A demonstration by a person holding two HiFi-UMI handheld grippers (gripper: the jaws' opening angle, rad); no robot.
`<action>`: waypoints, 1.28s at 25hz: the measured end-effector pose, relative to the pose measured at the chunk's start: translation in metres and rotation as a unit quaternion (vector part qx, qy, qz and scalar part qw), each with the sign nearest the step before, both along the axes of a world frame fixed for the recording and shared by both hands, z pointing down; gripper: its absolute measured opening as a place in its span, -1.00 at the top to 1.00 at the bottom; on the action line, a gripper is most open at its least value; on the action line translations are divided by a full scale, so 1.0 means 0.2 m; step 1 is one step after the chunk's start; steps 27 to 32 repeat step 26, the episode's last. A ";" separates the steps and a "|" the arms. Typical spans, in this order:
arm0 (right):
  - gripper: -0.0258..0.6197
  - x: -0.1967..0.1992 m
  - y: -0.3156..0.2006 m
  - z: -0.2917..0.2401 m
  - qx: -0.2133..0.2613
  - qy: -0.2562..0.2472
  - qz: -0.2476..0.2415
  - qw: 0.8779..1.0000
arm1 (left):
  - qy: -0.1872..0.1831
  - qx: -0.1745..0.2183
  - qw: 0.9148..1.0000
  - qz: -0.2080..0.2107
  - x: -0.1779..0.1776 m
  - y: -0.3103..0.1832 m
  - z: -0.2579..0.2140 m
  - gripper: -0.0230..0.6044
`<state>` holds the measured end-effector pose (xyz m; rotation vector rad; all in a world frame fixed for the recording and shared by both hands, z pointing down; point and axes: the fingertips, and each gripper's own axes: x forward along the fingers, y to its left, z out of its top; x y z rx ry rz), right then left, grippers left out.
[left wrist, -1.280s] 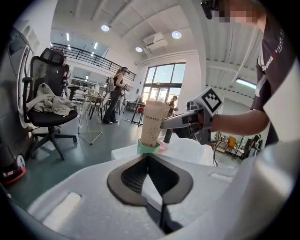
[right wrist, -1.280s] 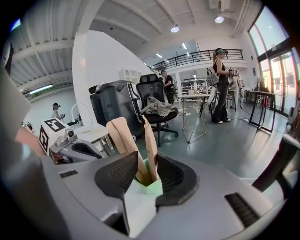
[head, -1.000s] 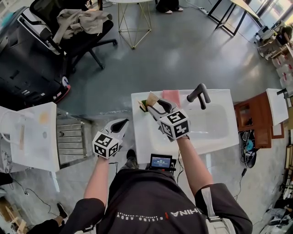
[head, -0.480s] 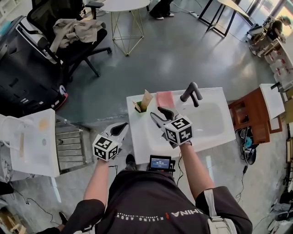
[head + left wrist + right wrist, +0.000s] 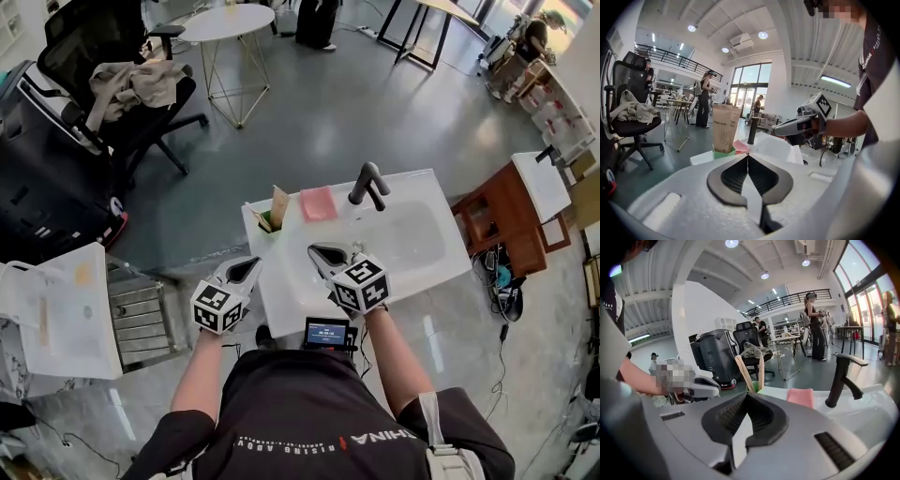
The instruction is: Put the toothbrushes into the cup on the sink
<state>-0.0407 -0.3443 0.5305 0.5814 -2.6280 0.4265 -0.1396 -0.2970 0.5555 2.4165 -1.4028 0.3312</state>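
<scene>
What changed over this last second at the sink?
The right gripper drew back from the green cup toward the person, its jaws just closing on nothing. The toothbrushes stay in the cup; the left gripper stays shut beside the sink.

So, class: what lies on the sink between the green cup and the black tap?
A pink cloth lies between the cup and the tap, clearest in the head view.

A dark short-sleeved shirt (image 5: 300, 403) is worn, with white lettering (image 5: 291, 444) across it and a pale strap (image 5: 428, 412) at 5 o'clock.
</scene>
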 end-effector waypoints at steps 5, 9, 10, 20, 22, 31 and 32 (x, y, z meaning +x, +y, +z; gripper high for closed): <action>0.90 0.04 0.04 0.02 0.008 0.017 0.004 1.000 | -0.004 0.004 1.000 0.006 0.03 -0.01 -0.01 0.89; 0.90 0.07 0.04 0.02 0.005 0.013 0.018 1.000 | -0.009 0.001 1.000 -0.003 0.04 -0.02 0.00 0.89; 0.90 0.08 0.03 0.01 0.005 0.012 0.022 1.000 | -0.011 -0.001 1.000 -0.007 0.04 -0.02 0.00 0.89; 0.90 0.04 0.01 -0.01 0.000 0.001 0.024 1.000 | -0.001 0.001 0.999 -0.047 -0.03 -0.05 -0.02 0.90; 0.90 0.04 0.00 -0.02 0.000 0.000 0.025 1.000 | 0.005 0.002 0.999 -0.052 -0.03 -0.05 -0.03 0.90; 0.90 0.03 -0.01 -0.03 0.001 -0.002 0.023 1.000 | 0.002 0.012 0.999 -0.042 -0.02 -0.06 -0.04 0.90; 0.90 0.03 -0.01 -0.03 0.001 -0.002 0.023 1.000 | 0.002 0.012 0.999 -0.042 -0.02 -0.06 -0.04 0.90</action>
